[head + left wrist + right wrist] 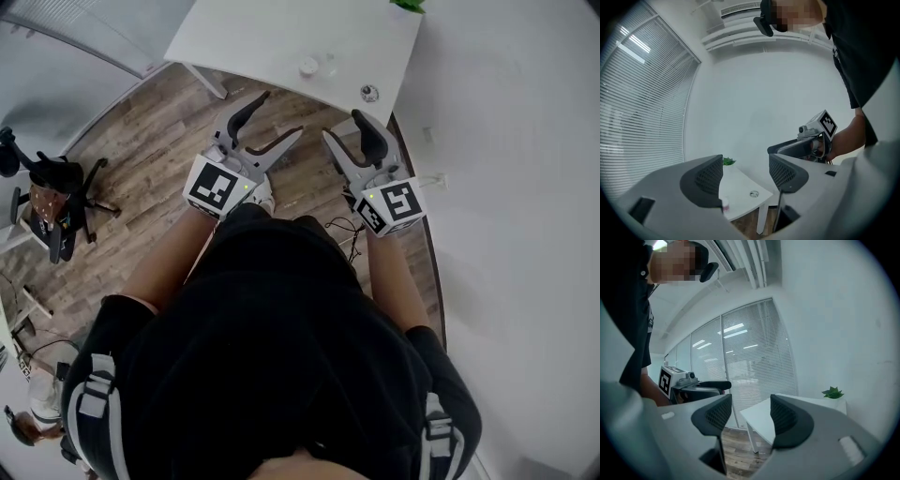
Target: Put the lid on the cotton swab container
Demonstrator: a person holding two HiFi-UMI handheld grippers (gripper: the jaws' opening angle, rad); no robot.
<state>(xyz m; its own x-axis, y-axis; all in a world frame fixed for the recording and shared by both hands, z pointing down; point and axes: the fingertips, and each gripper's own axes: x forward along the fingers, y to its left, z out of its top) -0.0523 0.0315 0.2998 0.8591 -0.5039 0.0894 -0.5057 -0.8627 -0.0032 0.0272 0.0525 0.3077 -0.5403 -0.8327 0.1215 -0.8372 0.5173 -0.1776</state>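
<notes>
Left grey two-jaw gripper and right grey two-jaw gripper: jaws apart, empty, short of white rectangular table. On table: small round cotton swab container, round lid apart from it. Both too small for detail.

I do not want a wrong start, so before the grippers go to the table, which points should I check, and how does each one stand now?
1. Left gripper empty, jaws apart: ok.
2. Right gripper empty, jaws apart: ok.
3. Lid lies free on the white table, with nothing on it: ok.
4. Cotton swab container upright with an open mouth: cannot tell, it is too small in every view.
5. Grippers close enough to the table: not ok, both are over the wooden floor, short of the table edge.
</notes>
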